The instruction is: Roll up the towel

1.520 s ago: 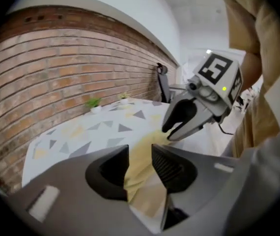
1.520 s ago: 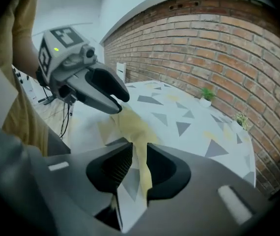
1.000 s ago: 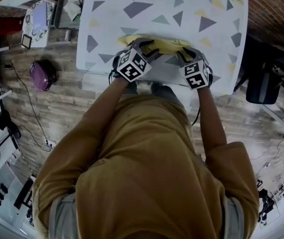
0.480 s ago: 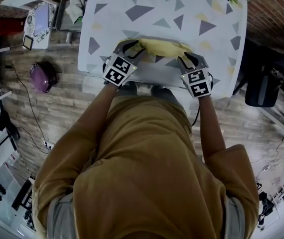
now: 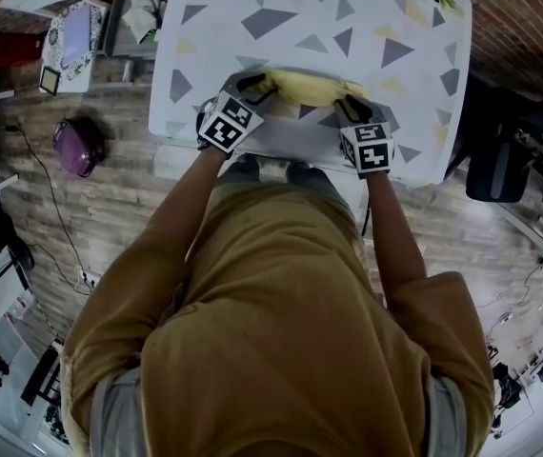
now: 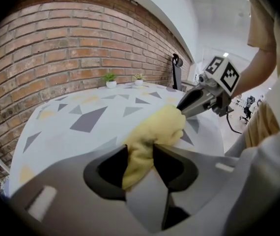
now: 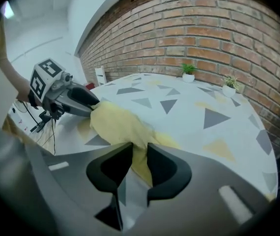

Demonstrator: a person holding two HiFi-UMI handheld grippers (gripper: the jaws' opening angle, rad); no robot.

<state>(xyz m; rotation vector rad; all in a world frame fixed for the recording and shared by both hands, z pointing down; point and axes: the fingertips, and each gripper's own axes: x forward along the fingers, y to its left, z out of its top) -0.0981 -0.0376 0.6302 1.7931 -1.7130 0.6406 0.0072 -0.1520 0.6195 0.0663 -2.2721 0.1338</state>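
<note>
A yellow towel [image 5: 302, 88] lies bunched in a long roll near the front edge of the white table [image 5: 348, 8] patterned with grey and yellow triangles. My left gripper [image 5: 252, 88] is shut on the roll's left end; in the left gripper view the yellow towel [image 6: 152, 134] is pinched between the jaws of that gripper [image 6: 141, 154]. My right gripper [image 5: 350, 105] is shut on the right end, and the towel [image 7: 118, 124] runs from its jaws [image 7: 139, 151] across to the other gripper [image 7: 71, 100]. The right gripper [image 6: 204, 97] also shows in the left gripper view.
Two small potted plants [image 7: 188, 73] stand at the table's far edge by the brick wall. A purple bag [image 5: 76, 144] and cables lie on the wood floor at left. A black office chair [image 5: 495, 160] stands at right. The person's body fills the lower head view.
The left gripper has shifted left along the table edge with its end of the towel, and the roll now looks longer and tighter. Both marker cubes have rolled; the right gripper stayed nearly in place.
</note>
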